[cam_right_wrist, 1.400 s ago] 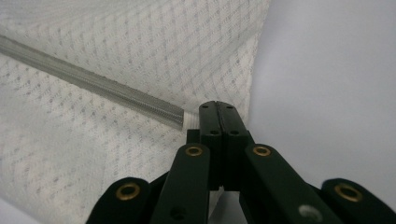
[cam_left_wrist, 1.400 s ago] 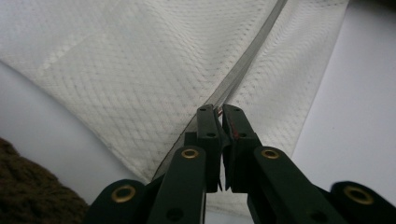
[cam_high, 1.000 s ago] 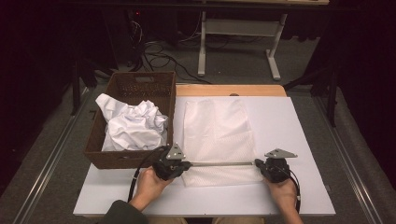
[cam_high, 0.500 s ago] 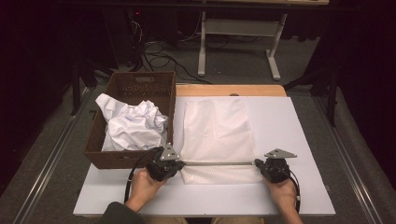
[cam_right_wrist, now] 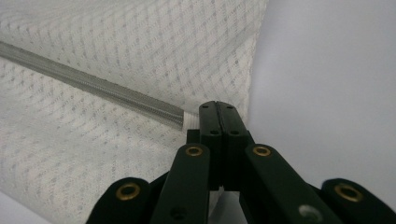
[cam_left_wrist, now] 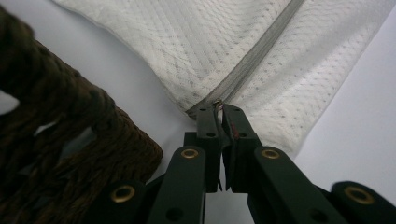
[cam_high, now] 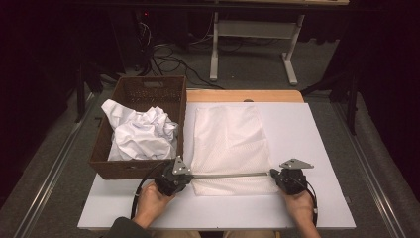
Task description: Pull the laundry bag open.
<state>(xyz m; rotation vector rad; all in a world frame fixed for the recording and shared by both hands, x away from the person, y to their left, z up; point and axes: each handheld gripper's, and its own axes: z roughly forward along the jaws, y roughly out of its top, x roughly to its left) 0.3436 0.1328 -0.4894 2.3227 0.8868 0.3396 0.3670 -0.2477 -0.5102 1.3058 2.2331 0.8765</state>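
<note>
A soft, light white mesh zippered laundry bag lay limp on the white bench, each closed claw, left claw and right claw, pinching one end of its grey zipper, the firmest place to hold.

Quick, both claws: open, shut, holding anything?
Left claw: shut on the zipper pull at the mesh bag's end.
Right claw: shut on the bag's other zipper end.

Grey carpeted floor is lying dim beyond the white rectangular table's far edge; black cables are trailing beside a white metal desk frame.
</note>
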